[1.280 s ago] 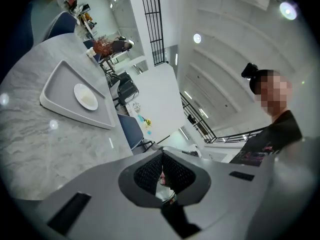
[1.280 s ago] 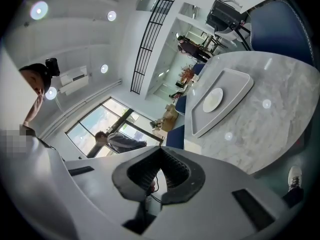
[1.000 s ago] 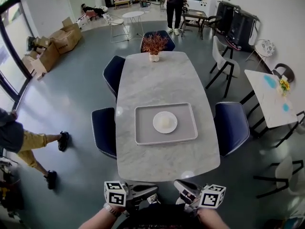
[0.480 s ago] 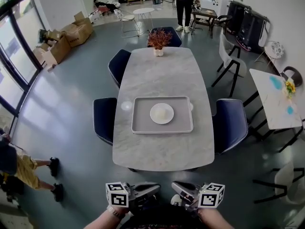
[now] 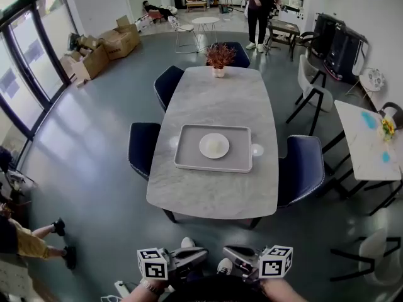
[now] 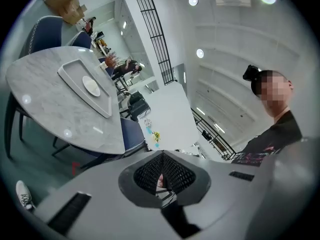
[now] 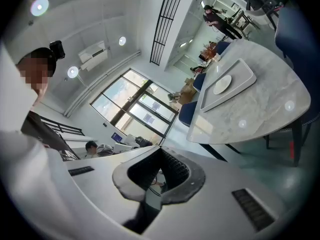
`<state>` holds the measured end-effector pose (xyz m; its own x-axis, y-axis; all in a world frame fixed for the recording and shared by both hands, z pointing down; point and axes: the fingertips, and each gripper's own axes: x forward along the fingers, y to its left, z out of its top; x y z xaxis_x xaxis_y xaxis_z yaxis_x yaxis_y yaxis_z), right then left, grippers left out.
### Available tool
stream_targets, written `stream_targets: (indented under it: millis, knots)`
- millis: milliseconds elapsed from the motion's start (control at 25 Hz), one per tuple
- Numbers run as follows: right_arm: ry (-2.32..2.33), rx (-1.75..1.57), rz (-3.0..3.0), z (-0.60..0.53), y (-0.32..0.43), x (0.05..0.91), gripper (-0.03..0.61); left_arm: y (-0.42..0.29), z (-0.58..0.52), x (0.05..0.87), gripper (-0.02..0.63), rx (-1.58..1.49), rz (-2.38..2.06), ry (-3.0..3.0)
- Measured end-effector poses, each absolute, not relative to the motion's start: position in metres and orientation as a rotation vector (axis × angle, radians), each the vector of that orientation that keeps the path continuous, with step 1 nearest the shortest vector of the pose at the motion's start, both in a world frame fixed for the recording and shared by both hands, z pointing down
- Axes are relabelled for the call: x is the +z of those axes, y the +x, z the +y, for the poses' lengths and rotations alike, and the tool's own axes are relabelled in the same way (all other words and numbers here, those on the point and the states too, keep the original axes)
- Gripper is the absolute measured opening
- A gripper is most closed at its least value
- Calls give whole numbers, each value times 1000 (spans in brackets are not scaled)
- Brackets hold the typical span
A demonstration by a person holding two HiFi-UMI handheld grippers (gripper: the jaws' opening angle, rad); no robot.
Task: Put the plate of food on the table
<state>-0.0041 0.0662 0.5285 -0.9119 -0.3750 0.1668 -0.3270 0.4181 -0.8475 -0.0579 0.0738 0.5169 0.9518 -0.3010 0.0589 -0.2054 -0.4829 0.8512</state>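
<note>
L gripper [image 5: 200, 252] & R gripper [image 5: 228, 251] are both shut, empty, low by my body. The round white plate of pale food [image 5: 214, 145] sits well off, mid grey rectangular tray [image 5: 189, 163] on the grey marble table [image 5: 214, 93]. Prob. light, stiff, breakable, slick, so pinch its rim. Marble's hard & smooth; navy chairs [image 5: 142, 148] flank it.

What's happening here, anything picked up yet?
Nothing is held. The person keeps the left gripper and right gripper low in front of the body, short of the marble table, both with jaws together and empty. The plate of food sits on a grey tray at the table's middle, untouched.
</note>
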Motion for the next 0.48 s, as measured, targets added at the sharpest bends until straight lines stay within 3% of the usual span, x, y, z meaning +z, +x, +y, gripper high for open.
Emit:
stream_targets:
  millis: [480]
  knots:
    - [-600,-1560,2551,100,23,534,11,-30,93,520,8,-104,-388,2079]
